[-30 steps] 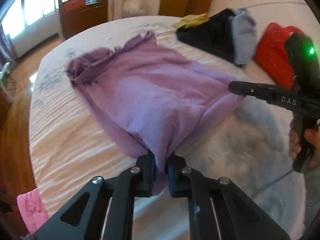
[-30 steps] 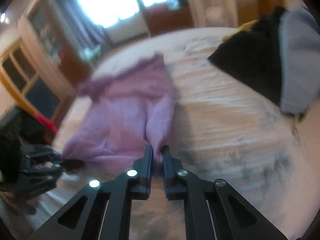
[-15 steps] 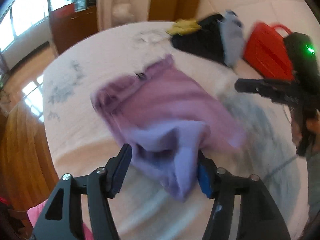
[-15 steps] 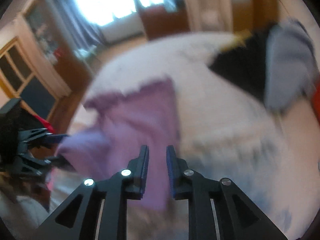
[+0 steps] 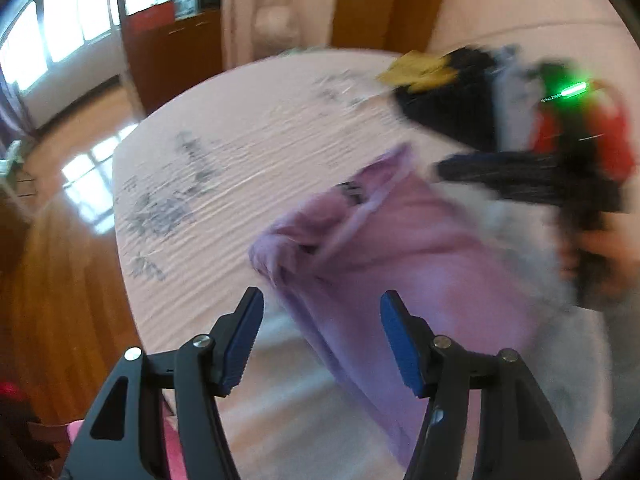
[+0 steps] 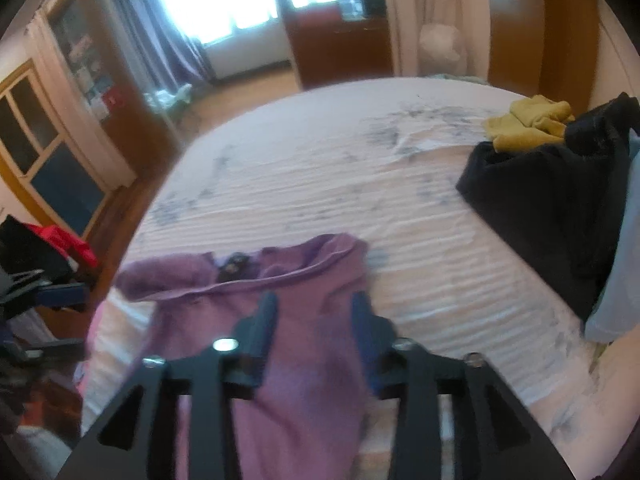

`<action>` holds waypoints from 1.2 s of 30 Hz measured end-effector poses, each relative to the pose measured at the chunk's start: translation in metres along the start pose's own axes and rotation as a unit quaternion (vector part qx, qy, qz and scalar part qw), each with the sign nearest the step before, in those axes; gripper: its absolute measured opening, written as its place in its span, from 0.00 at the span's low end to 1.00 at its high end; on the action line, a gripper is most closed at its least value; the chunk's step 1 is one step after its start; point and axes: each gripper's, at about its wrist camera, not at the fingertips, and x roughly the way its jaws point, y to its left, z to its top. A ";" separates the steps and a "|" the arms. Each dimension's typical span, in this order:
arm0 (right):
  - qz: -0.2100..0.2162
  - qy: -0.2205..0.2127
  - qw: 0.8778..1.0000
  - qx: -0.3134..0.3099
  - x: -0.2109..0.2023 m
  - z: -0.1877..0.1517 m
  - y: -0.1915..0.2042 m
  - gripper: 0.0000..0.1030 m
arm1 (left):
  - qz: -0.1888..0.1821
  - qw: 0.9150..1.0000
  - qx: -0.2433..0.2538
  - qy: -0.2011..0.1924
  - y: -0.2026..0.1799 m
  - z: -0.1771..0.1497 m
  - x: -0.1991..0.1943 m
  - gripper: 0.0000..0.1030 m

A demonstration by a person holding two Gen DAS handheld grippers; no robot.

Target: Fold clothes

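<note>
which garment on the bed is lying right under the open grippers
The purple knit sweater, spread flat near the bed's edge; the black, yellow and grey-blue clothes sit piled farther away.

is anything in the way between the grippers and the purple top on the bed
Nothing visible is. The left gripper and right gripper both hang open right over the purple top, with no object between. The dark clothes pile lies off to the side on the bed.

The garment is lilac-purple with a small dark label at its collar, lying on a pale pink bed with fine ribbed stripes and faint grey floral prints. At far right lie a mustard-yellow cloth, a black one and a light blue-grey one. The left gripper is black with blue pads.
</note>
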 end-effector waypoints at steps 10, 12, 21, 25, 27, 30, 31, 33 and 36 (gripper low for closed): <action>-0.056 0.005 0.998 0.041 0.034 0.020 -0.033 0.05 | 0.027 0.998 -0.049 -0.021 0.019 0.037 0.049 0.20; -0.090 0.003 0.994 0.063 0.041 0.023 -0.045 0.05 | 0.037 0.995 -0.087 -0.019 0.032 0.042 0.053 0.25; -0.037 -0.039 0.995 0.083 -0.034 -0.033 -0.021 0.19 | -0.025 0.999 -0.028 0.002 0.004 0.005 0.004 0.59; -0.034 -0.007 0.994 0.103 -0.051 -0.084 0.006 0.19 | -0.056 0.998 0.006 0.012 -0.012 -0.013 -0.020 0.59; -0.028 0.002 0.992 0.123 -0.054 -0.109 0.014 0.19 | -0.065 0.997 0.026 0.029 -0.025 -0.030 -0.023 0.59; -0.036 0.021 0.991 0.131 -0.055 -0.136 0.025 0.19 | -0.057 0.994 0.066 0.066 -0.048 -0.062 -0.019 0.60; -0.044 0.029 0.990 0.129 -0.055 -0.143 0.027 0.19 | -0.049 0.993 0.080 0.074 -0.053 -0.072 -0.018 0.60; -0.058 0.041 0.989 0.133 -0.059 -0.155 0.028 0.18 | -0.032 0.991 0.102 0.081 -0.058 -0.087 -0.019 0.60; -0.113 0.052 0.981 0.148 -0.075 -0.163 0.032 0.19 | -0.029 0.989 0.107 0.100 -0.057 -0.091 -0.030 0.60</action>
